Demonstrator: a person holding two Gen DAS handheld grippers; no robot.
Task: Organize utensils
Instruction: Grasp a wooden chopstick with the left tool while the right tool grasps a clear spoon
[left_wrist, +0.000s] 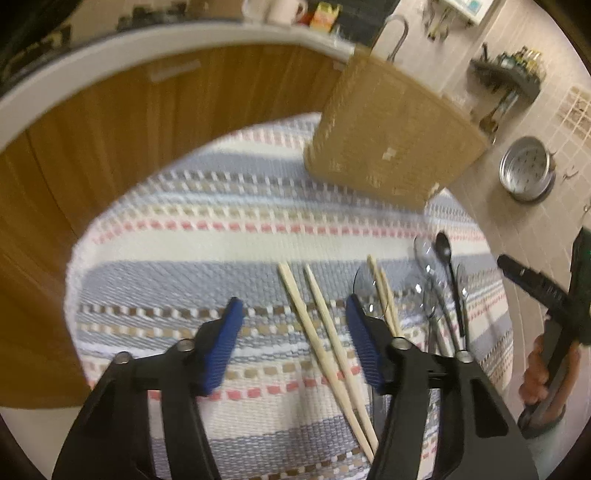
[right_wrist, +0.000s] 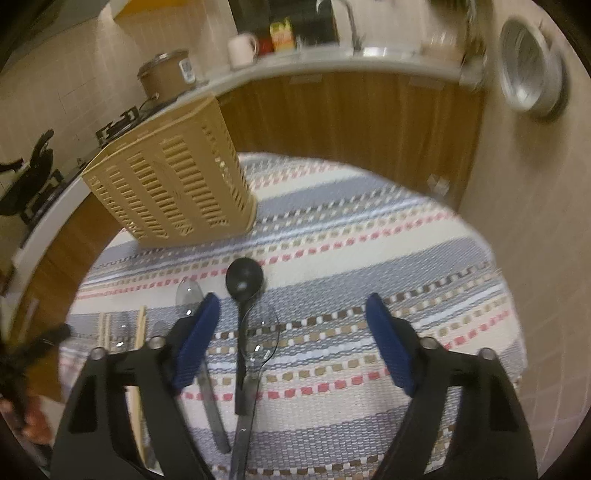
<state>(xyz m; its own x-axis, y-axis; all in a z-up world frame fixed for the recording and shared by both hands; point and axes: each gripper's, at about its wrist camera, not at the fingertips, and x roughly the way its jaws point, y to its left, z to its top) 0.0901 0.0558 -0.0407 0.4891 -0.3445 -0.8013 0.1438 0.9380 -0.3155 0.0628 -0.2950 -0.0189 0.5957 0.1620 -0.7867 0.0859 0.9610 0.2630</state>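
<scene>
My left gripper (left_wrist: 293, 310) hangs open over a striped mat (left_wrist: 184, 240). A pair of wooden chopsticks (left_wrist: 325, 343) lies on the mat between its blue pads, untouched. A second pair (left_wrist: 384, 291) rests against clear plastic spoons (left_wrist: 424, 254) and a black spoon (left_wrist: 443, 251) just right of its right finger. My right gripper (right_wrist: 293, 299) is also open. The black spoon (right_wrist: 244, 280) and a clear spoon (right_wrist: 264, 339) lie between its fingers, nearer the left pad; another clear spoon (right_wrist: 188, 293) sits behind that pad. A tan slotted utensil basket (right_wrist: 173, 184) stands at the mat's far edge.
The basket (left_wrist: 391, 136) stands beyond the utensils. A wooden cabinet front (right_wrist: 351, 107) and a white counter edge (left_wrist: 110, 55) curve behind the mat. A metal pot (left_wrist: 526, 170) sits on the tiles to the right. A hand (left_wrist: 539, 380) holds the right gripper.
</scene>
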